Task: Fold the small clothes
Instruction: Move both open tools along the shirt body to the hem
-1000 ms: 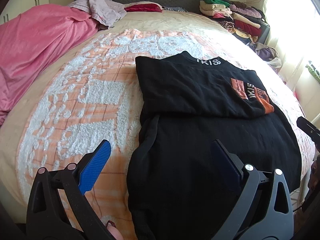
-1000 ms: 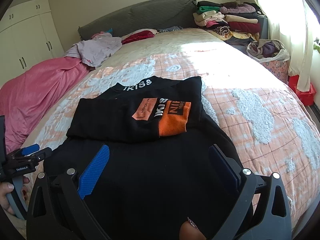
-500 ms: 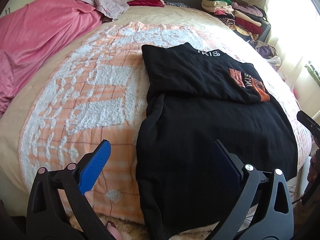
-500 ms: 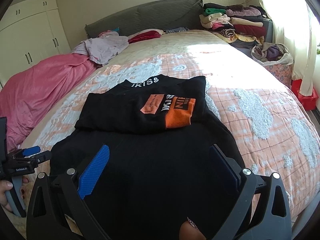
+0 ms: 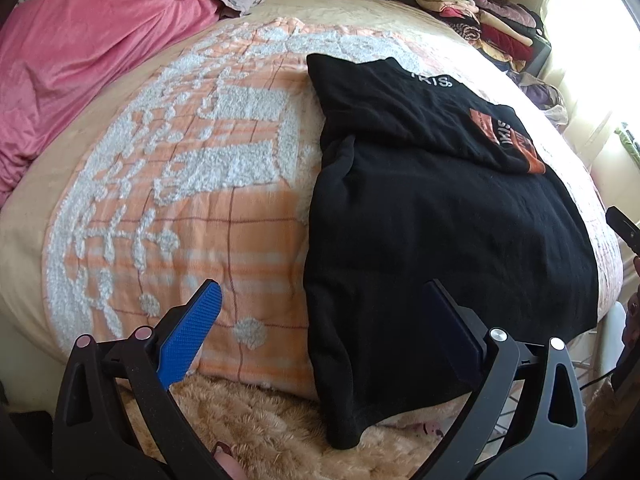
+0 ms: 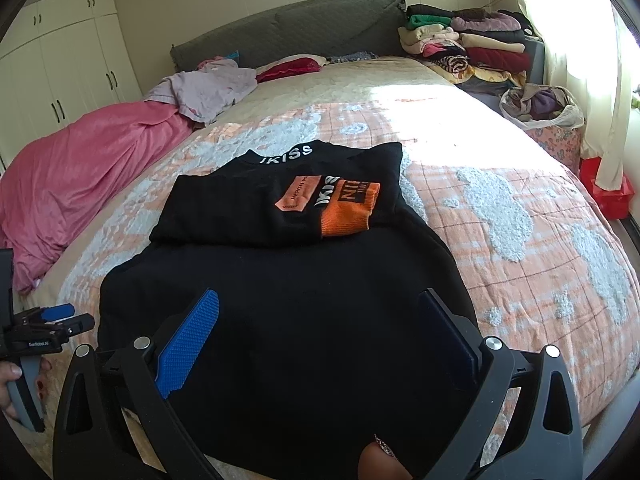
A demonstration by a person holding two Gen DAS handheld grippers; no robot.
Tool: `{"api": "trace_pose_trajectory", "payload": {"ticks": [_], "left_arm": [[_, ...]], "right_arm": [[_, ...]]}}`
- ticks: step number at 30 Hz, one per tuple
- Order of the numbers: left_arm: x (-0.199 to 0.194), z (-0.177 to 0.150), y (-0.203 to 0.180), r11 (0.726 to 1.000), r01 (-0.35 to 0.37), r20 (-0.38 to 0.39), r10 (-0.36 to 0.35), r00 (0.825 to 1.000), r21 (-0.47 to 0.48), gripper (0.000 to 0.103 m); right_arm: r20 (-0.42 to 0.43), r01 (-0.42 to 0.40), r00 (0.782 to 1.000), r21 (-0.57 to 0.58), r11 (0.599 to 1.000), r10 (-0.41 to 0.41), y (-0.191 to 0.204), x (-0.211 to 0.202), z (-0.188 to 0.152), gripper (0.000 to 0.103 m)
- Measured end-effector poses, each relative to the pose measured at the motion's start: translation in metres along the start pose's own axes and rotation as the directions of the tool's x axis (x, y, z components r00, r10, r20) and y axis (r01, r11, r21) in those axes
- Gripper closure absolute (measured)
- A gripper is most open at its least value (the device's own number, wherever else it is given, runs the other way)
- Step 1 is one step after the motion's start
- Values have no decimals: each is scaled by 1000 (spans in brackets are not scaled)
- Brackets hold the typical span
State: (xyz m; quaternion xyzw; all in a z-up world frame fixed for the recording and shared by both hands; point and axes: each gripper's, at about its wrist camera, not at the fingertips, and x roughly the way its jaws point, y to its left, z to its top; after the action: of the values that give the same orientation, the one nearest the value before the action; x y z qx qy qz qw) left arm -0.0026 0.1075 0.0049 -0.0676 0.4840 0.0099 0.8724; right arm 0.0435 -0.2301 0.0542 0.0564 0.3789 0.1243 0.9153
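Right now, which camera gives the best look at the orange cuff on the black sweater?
The right wrist view: the orange cuff faces the camera, whole and unobstructed on the black sweater. The left wrist view shows only a squeezed sliver of it near the sweater's far edge.

The sweater (image 6: 288,312) lies on the bed's (image 6: 500,152) near end; a blanket (image 6: 80,168) left, stacked clothes (image 6: 468,48) far right.

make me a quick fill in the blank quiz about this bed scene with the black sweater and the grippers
1. The black sweater has a sleeve cuff coloured ____.
2. The white letters at its collar read ____.
3. Both the left gripper and the right gripper are ____.
4. The blanket bunched along the bed's edge is ____.

Missing words: orange; IKISS; open; pink
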Motion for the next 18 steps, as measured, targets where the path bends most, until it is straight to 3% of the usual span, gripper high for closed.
{"api": "trace_pose_trajectory", "payload": {"ticks": [18], "left_arm": [[18, -19, 4, 999, 42, -107, -43, 993, -7, 9]], "right_arm": [[-98, 64, 993, -14, 998, -65, -28, 3, -35, 5]]}}
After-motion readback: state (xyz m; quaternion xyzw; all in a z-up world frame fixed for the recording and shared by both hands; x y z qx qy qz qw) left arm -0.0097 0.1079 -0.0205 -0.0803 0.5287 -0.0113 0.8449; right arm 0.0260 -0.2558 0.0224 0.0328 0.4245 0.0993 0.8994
